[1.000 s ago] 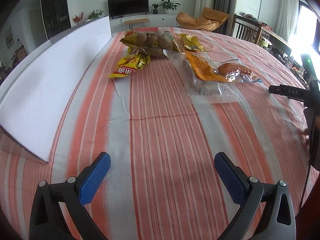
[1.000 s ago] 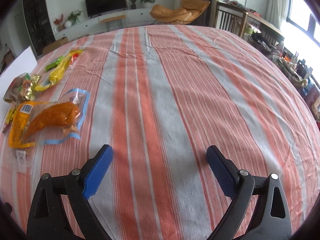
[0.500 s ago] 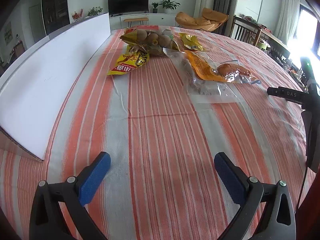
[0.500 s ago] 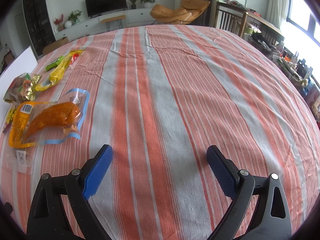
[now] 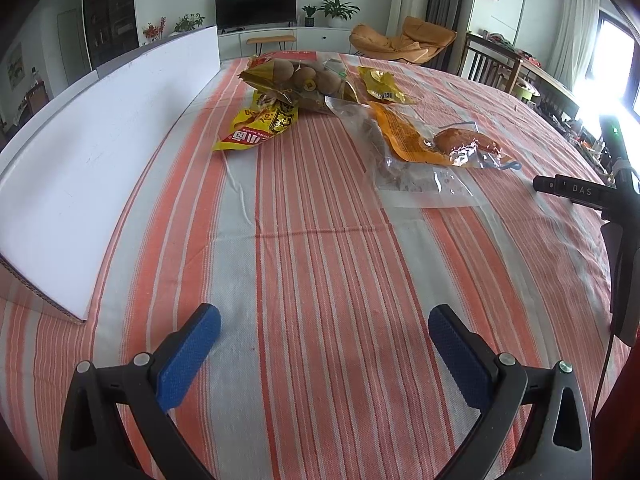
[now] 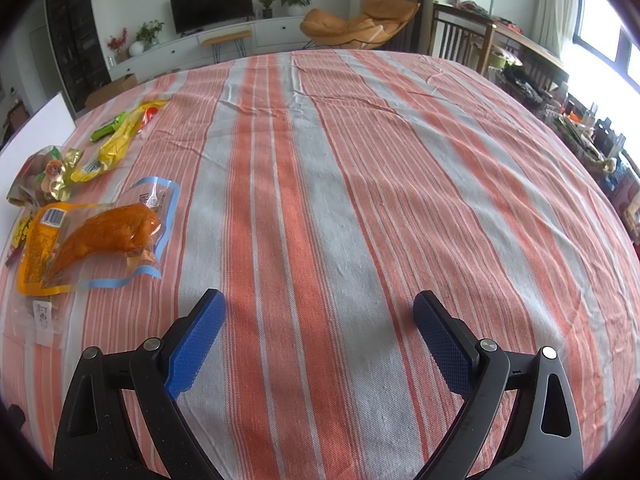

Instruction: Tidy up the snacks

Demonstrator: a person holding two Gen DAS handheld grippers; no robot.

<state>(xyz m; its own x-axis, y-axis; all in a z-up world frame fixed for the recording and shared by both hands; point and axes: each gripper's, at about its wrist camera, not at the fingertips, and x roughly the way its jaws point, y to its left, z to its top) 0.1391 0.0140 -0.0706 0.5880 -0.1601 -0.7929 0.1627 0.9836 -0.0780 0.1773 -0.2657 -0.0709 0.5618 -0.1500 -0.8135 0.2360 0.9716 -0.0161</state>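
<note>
Left gripper [image 5: 324,330]: jaws spread wide, nothing between the blue pads [image 5: 188,356], hovering over bare striped tablecloth [image 5: 320,264]. Right gripper [image 6: 318,330]: likewise spread and empty, over the same cloth. Snacks, counted from the left wrist view: one yellow packet [image 5: 258,128], one bag of brown round pieces [image 5: 308,80], one small yellow wrapper [image 5: 382,86], one clear pouch with an orange label [image 5: 424,142], one flat clear bag [image 5: 416,182] partly under that pouch; all lie well ahead of the left gripper, clustered and touching or overlapping. Left view only: a white board [image 5: 92,160] along the table's left side, and part of the other black tool at the right edge. Right view only: a green and yellow packet [image 6: 120,134] beyond the cluster; the orange pouch [image 6: 96,240] lies ahead and to the left of the right gripper, apart from it.
</note>
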